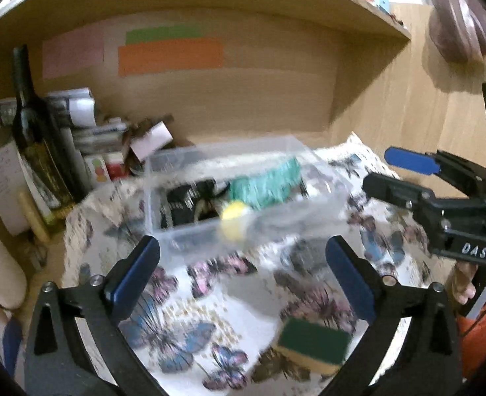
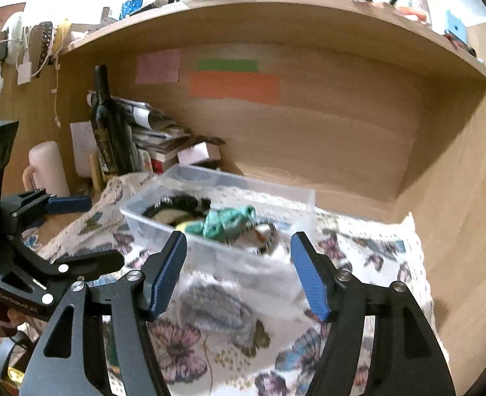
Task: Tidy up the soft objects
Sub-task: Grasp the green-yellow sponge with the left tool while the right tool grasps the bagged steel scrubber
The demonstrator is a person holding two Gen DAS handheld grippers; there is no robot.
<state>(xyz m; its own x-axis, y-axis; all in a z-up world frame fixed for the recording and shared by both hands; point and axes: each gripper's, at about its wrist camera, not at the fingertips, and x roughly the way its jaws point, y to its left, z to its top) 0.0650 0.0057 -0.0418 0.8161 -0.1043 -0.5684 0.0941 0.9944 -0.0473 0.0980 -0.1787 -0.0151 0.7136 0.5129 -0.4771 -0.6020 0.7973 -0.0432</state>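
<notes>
A clear plastic box [image 1: 190, 231] stands on the butterfly cloth [image 1: 183, 316]. It holds a teal cloth [image 1: 266, 181], a black item [image 1: 183, 204] and a yellow soft ball [image 1: 233, 219]. A green-and-yellow sponge [image 1: 312, 343] lies on the cloth, low between my left gripper's fingers. My left gripper [image 1: 239, 280] is open and empty, short of the box. My right gripper [image 2: 239, 270] is open and empty, just before the box [image 2: 229, 254]; the teal cloth [image 2: 226, 222] shows inside. A grey knitted piece [image 2: 216, 310] lies on the cloth below it. The right gripper also shows in the left wrist view [image 1: 404, 178].
A dark wine bottle [image 1: 35, 138] and stacked papers and boxes [image 1: 104, 138] stand at the back left of the wooden alcove. A shelf [image 2: 276, 10] runs overhead. A pale mug [image 2: 48, 168] stands left. The alcove's side wall [image 2: 457, 198] is on the right.
</notes>
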